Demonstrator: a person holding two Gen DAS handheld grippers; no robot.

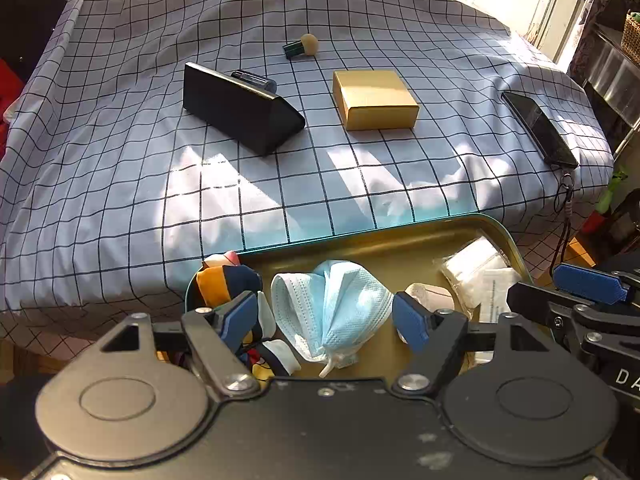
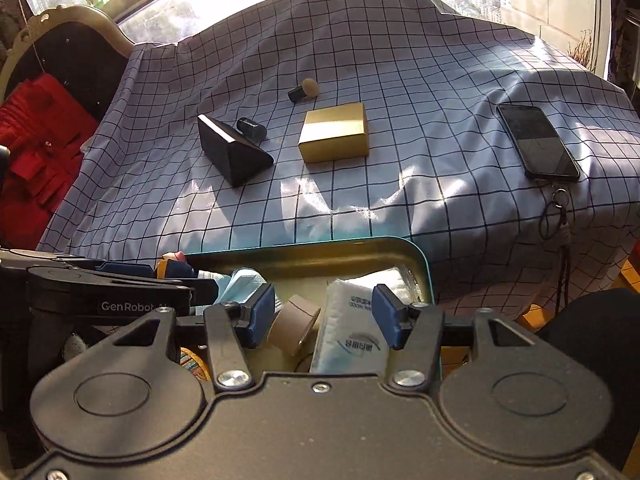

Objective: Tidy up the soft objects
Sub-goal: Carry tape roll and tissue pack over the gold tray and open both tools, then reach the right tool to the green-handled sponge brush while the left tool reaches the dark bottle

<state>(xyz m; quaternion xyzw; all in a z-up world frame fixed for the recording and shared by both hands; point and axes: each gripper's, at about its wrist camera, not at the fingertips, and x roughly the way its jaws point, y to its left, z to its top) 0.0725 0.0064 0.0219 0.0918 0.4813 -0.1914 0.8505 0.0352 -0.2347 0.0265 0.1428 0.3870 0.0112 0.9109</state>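
Left wrist view: the left tongs (image 1: 326, 316) stood apart over the tin tray (image 1: 360, 236) at the tabletop's near edge. The blue face mask (image 1: 332, 312) lay in the tray between the pads, neither pressing on it. Rolled socks (image 1: 224, 284) filled the tray's left corner.

Right wrist view: the right tongs (image 2: 324, 316) stood half open over the tray's right end, above a tape roll (image 2: 294, 326) and a tissue pack (image 2: 348, 328), gripping neither.

Left gripper (image 1: 326, 318): pitched steeply downward, jaws apart, pads clear of contact. Right gripper (image 2: 324, 316): just beside it, angled downward, jaws parted, nothing clamped.
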